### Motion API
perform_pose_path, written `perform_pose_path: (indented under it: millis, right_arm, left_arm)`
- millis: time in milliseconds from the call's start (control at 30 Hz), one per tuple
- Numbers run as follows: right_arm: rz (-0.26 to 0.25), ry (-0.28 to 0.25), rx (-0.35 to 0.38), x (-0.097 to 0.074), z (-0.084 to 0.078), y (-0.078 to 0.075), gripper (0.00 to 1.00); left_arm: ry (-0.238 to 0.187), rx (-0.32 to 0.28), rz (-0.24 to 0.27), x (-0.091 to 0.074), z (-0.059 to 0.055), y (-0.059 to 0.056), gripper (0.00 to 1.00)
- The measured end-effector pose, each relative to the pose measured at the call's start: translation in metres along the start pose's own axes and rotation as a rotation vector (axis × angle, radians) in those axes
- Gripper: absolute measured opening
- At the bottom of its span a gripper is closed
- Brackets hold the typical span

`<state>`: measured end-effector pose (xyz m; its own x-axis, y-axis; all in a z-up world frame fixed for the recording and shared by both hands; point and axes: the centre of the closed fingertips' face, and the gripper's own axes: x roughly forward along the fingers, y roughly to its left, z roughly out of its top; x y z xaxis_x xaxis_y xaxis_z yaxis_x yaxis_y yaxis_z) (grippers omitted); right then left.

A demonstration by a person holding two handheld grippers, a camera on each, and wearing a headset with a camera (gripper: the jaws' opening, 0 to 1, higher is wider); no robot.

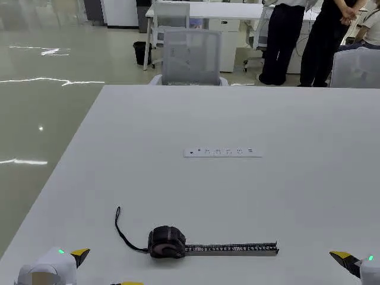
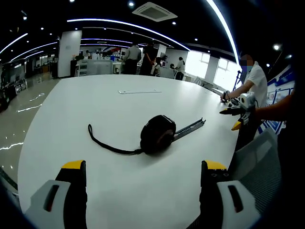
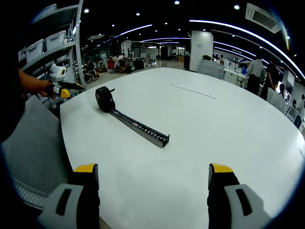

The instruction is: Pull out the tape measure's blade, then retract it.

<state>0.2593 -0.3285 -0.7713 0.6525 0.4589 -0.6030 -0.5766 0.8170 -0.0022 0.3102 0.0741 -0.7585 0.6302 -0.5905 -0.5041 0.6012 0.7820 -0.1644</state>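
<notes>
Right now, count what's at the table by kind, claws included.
Tape measure: 1
Socket strip: 1
Claws: 2 (left claw, right claw, both open)
Total: 4

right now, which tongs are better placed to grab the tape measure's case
Left, probably. The case sits just ahead of the open left tongs, while the right tongs face the blade tip, with the case farther off.

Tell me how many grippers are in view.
2. The left gripper is open over the table, facing the tape measure; the right gripper is open, off the tip of the blade. Neither touches it.
</notes>
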Motion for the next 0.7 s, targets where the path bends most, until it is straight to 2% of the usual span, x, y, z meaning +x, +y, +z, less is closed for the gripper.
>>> perform_pose_path:
  millis: [200, 433, 567, 700]
  right_arm:
    - [0.027, 0.007, -0.041, 0.008, 0.008, -0.003, 0.93]
    - [0.062, 0.024, -0.096, 0.019, 0.016, -0.007, 0.91]
    - [0.108, 0.033, -0.16, 0.024, 0.02, -0.005, 0.8]
    - [0.131, 0.05, -0.186, 0.031, 0.024, -0.007, 0.77]
  left_arm:
    - [0.005, 0.006, -0.001, 0.005, 0.0, -0.006, 0.99]
    - [0.005, 0.019, 0.013, 0.009, 0.005, -0.005, 0.99]
    - [0.001, 0.03, 0.011, 0.012, 0.008, -0.007, 0.99]
    - [-0.007, 0.024, 0.022, 0.016, 0.012, -0.008, 0.99]
